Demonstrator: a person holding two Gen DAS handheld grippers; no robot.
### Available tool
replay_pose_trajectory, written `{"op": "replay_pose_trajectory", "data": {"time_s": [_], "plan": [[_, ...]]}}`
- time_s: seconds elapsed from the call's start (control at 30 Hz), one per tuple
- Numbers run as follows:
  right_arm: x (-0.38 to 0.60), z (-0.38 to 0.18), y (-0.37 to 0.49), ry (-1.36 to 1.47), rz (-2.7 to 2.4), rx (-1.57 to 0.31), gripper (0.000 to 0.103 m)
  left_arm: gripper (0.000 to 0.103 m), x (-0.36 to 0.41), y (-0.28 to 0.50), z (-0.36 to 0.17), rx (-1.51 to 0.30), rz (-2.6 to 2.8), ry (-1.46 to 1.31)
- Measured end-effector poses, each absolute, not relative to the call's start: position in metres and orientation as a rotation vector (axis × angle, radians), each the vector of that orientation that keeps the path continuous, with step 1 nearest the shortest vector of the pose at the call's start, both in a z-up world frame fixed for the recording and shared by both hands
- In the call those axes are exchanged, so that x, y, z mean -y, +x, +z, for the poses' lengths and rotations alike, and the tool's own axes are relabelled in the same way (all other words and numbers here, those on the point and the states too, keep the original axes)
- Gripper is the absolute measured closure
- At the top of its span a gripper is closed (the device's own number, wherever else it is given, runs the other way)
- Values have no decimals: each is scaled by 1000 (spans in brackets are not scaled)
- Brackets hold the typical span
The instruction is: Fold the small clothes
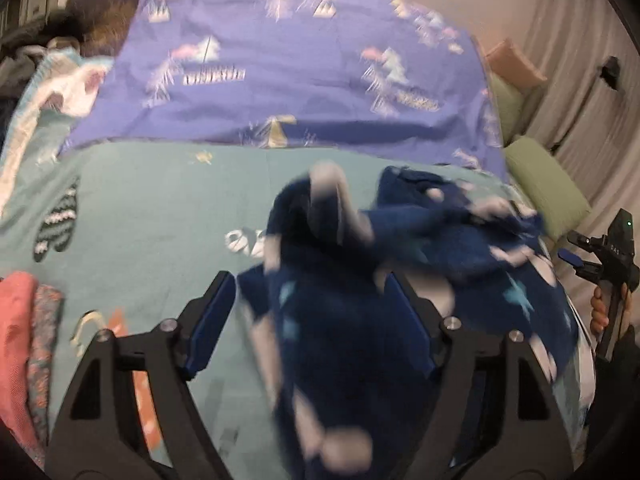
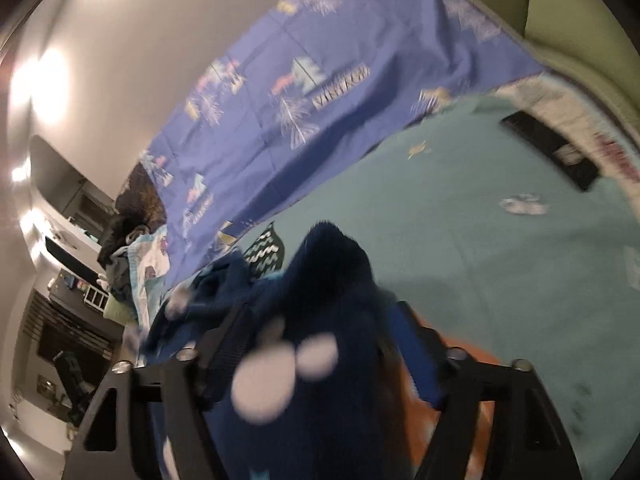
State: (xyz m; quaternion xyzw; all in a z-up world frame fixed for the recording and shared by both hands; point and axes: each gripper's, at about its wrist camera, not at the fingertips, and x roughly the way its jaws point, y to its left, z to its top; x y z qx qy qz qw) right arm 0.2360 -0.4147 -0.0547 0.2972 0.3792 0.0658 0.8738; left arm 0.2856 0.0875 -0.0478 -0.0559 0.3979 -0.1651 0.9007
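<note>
While both frames are pretty smeared with blur, you can still make out the layout. Far left in the left wrist view there's a pink folded cloth (image 1: 14, 344) with a floral patterned one (image 1: 44, 344) right beside it, both lying on the teal printed bedsheet (image 1: 160, 200). Further back is a purple blanket with tree and mountain prints (image 1: 300, 80) spread across the bed.

Moving to the middle, the left gripper (image 1: 310, 304) has its jaws spread wide, blue pads apart. The dark blue fleece garment with pale spots and light stars (image 1: 352, 320) runs up between them, rumpled on the sheet. It sits close against the right-hand pad, but I can't tell if it's actually touching; nothing is pinched. From there the garment bunches off toward the right edge of the bed.

Over on the right are green cushions (image 1: 544, 184), and at the far edge a hand (image 1: 600, 312) holding the right gripper (image 1: 576, 256).

In the right wrist view the right gripper's (image 2: 320, 320) jaws also stand wide apart, with the same blue garment (image 2: 332, 280) heaped up between them, not clamped. To the right of that, a black flat rectangular thing (image 2: 552, 148) lies on the teal sheet (image 2: 480, 240) near the bed's edge; too blurry to say what it is.
</note>
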Motion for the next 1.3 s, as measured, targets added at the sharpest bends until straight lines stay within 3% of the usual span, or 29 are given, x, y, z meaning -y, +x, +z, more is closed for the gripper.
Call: {"op": "replay_pose_trajectory", "data": {"time_s": [0.3, 0.43, 0.57, 0.6, 0.63, 0.67, 0.7, 0.73, 1.07, 1.3], "plan": [[417, -105, 94, 769, 158, -929, 26, 22, -139, 185, -113, -1097, -427, -438], [405, -127, 97, 899, 224, -929, 24, 22, -134, 185, -141, -1155, -463, -583], [402, -133, 129, 963, 214, -874, 20, 22, -128, 206, -145, -1094, -472, -687], [402, -133, 133, 968, 202, -868, 19, 33, -126, 212, -147, -1086, -474, -721], [397, -132, 142, 961, 182, -875, 22, 48, -125, 216, -146, -1079, -468, -727], [394, -130, 148, 940, 166, -886, 31, 72, -122, 223, -149, -1104, -458, -720], [389, -129, 154, 903, 157, -916, 72, 73, -122, 224, -150, -1118, -455, -735], [385, -127, 159, 897, 171, -940, 82, 74, -121, 223, -147, -1112, -454, -741], [374, -49, 80, 827, 253, -875, 88, 78, -113, 139, -32, -991, -557, -483], [352, -72, -36, 812, 240, -1008, 87, 78, -139, 33, -47, -1106, -528, -459]]}}
